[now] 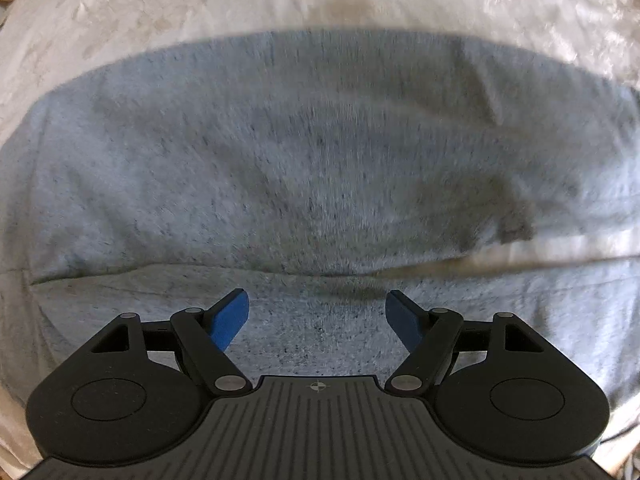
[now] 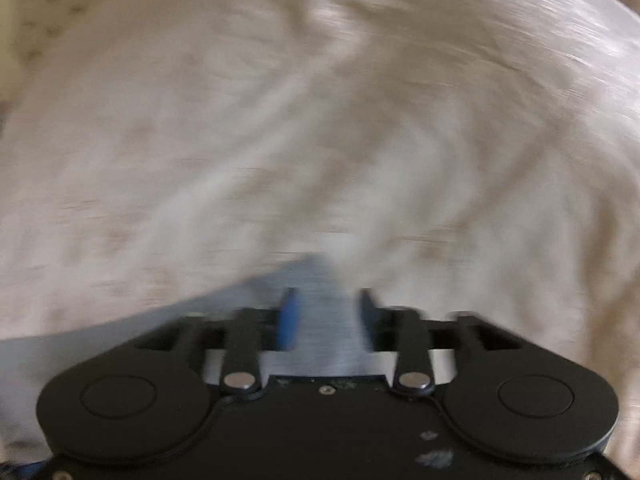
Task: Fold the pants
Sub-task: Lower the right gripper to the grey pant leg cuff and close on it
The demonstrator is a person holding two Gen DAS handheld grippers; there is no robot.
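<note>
In the left wrist view, the left gripper (image 1: 318, 312) pointed down over the grey pants (image 1: 304, 160), which lay spread flat on a cream bedcover (image 1: 160, 4). Its two blue-padded fingers (image 1: 230, 318) stood wide apart and released, with nothing pinched between them; only heathered grey cloth showed in the gap and under the tips. Just ahead of the fingertips a folded edge of the pants ran across the view from side to side, so one layer lay over another there. Beyond that edge the grey cloth stretched on to a far edge, past which the bedcover began. To the right of the fingers, ahead of them, a small darker patch showed at the fold.

In the right wrist view, which was blurred, the right gripper (image 2: 326, 312) tilted steeply down at a corner of the pants (image 2: 316, 320). A peak of grey cloth rose between its fingers (image 2: 289, 318), which stood partly apart. Whether the pads pressed on the cloth could not be told. Ahead of and beside the fingers lay the wrinkled cream bedcover (image 2: 280, 120).
</note>
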